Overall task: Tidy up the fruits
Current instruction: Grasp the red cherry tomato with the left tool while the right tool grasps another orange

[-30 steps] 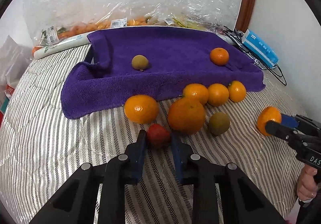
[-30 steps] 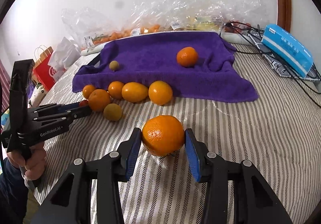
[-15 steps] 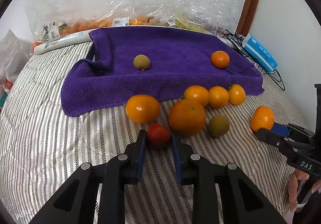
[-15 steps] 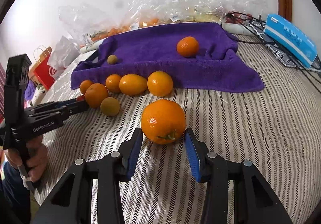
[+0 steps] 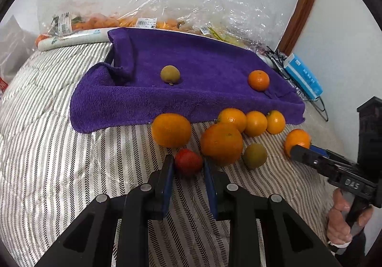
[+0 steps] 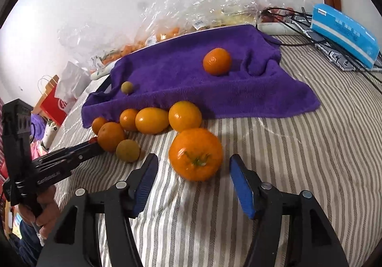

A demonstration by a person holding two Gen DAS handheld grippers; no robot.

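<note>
A small red fruit (image 5: 188, 161) rests on the striped bedcover (image 5: 59, 159) with my left gripper (image 5: 187, 165) shut on it. Just beyond it lie several oranges, among them a large one (image 5: 221, 144), and a greenish-brown fruit (image 5: 255, 155). The purple towel (image 5: 203, 95) carries one green fruit (image 5: 170, 73) and one orange (image 5: 258, 80). My right gripper (image 6: 193, 160) has its jaws opening. A big orange (image 6: 195, 154) lies on the cover between them, stem towards the camera, with both pads clear of it. The left gripper (image 6: 92, 147) shows at the left of the right wrist view.
Clear plastic bags of fruit (image 5: 167, 20) lie along the wall behind the towel. A blue box (image 6: 343, 30) and black cables (image 6: 298, 16) are at the back right. A red paper bag (image 6: 53, 104) stands off the bed's left side. A hand (image 5: 343, 219) holds the right gripper's handle.
The right gripper's jaws have spread apart and let go of the big orange, which has rolled stem-forward on the cover. The left gripper still grips the red fruit.
</note>
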